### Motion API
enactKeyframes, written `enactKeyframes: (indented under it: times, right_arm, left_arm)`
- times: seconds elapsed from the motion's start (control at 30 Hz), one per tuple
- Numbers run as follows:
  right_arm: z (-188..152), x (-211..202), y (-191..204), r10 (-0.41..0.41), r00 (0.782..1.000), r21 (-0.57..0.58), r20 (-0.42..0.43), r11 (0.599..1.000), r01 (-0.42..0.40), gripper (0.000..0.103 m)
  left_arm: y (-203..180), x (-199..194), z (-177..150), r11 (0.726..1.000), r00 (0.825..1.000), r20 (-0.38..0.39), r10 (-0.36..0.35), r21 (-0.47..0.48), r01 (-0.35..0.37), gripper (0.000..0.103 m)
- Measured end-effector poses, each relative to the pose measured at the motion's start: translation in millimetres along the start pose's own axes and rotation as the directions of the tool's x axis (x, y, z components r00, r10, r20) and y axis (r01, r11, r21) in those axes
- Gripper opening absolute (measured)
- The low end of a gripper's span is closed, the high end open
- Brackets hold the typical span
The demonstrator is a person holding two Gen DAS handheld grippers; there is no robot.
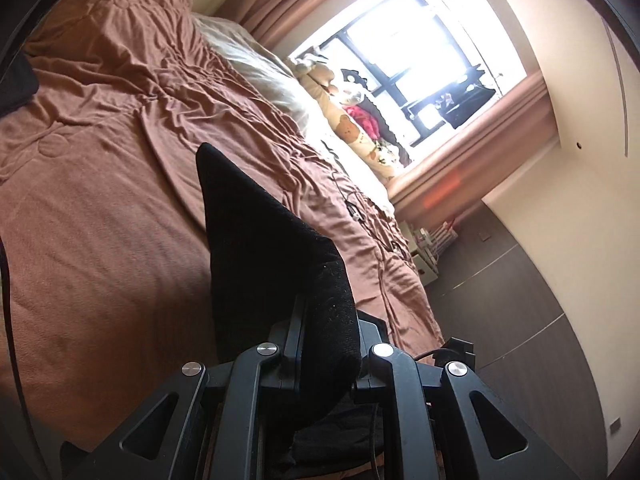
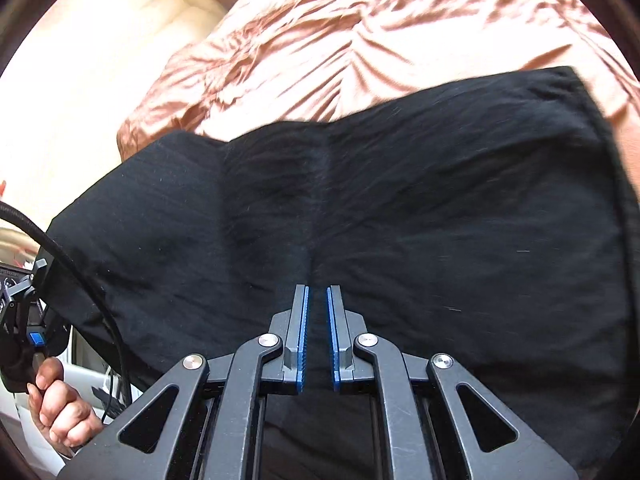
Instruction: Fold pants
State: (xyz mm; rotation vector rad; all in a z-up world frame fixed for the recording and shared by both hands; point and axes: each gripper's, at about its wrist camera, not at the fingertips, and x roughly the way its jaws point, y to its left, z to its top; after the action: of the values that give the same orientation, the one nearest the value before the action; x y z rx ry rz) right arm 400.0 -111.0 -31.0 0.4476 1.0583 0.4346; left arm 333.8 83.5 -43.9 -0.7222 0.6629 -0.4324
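Left gripper (image 1: 320,308): pinched on a thick fold of the black pants (image 1: 260,248); the cloth is bunched between the fingers and hides the pads. A stiff triangular flap of the same cloth is raised from the jaws toward 11 o'clock, its tip seen against the bedspread (image 1: 100,160).

Right gripper (image 2: 318,304): blue-lined fingers (image 2: 301,336) are drawn nearly together, with only a narrow slot left between them. Black cloth is seen through the slot and behind it; whether any of it is nipped cannot be told.

Pants, right wrist view (image 2: 400,220): spread wide across the middle of the frame, from 9 o'clock to 3 o'clock, with a vertical seam running up toward 12 o'clock from the fingertips. The rumpled rust-brown bedspread (image 2: 360,40) is seen beyond at 12 o'clock.

Hand (image 2: 60,412): seen at 8 o'clock in the right wrist view, wrapped round a black grip, with a black cable (image 2: 60,248) arching above it.

Bright window (image 1: 420,60): at 1 o'clock in the left wrist view, with patterned pillows (image 1: 352,128) laid below it along the bed's far edge.
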Motion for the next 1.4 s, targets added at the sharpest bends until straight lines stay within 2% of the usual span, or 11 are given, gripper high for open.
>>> enactKeyframes:
  times: [0.23, 0.5, 0.8, 1.0, 1.17, 1.23, 1.3, 1.4]
  right_arm:
    - [-8, -47, -33, -0.005, 0.997, 0.039, 0.077, 0.999, 0.002, 0.006]
    - [-39, -81, -60, -0.006, 0.991, 0.094, 0.134, 0.996, -0.007, 0.006]
    - [-68, -126, -94, -0.013, 0.983, 0.154, 0.185, 0.988, -0.016, 0.007]
    - [-88, -150, -120, -0.031, 0.977, 0.196, 0.211, 0.981, -0.012, 0.007]
    - [-105, -172, -146, -0.057, 0.973, 0.244, 0.222, 0.97, 0.001, 0.007]
    - [-111, -179, -154, -0.073, 0.972, 0.264, 0.222, 0.964, 0.012, 0.006]
    - [-115, -184, -159, -0.076, 0.972, 0.277, 0.223, 0.961, 0.011, 0.006]
    - [-120, -189, -161, -0.075, 0.971, 0.287, 0.227, 0.958, 0.007, 0.006]
  left_arm:
    - [-52, 14, -6, 0.994, 0.997, -0.041, -0.066, 0.085, 0.069, 0.016]
    - [-97, 42, -22, 0.982, 0.988, -0.124, -0.092, 0.154, 0.111, 0.016]
    - [-138, 84, -56, 0.965, 0.963, -0.244, -0.118, 0.202, 0.169, 0.016]
    - [-159, 128, -94, 0.955, 0.93, -0.35, -0.111, 0.22, 0.197, 0.016]
    - [-161, 176, -140, 0.958, 0.881, -0.469, -0.055, 0.224, 0.179, 0.016]
    - [-161, 186, -153, 0.958, 0.868, -0.496, -0.02, 0.238, 0.158, 0.017]
    - [-162, 191, -161, 0.957, 0.861, -0.509, -0.002, 0.248, 0.15, 0.025]
    - [-166, 191, -166, 0.957, 0.843, -0.535, -0.052, 0.216, 0.196, 0.04]
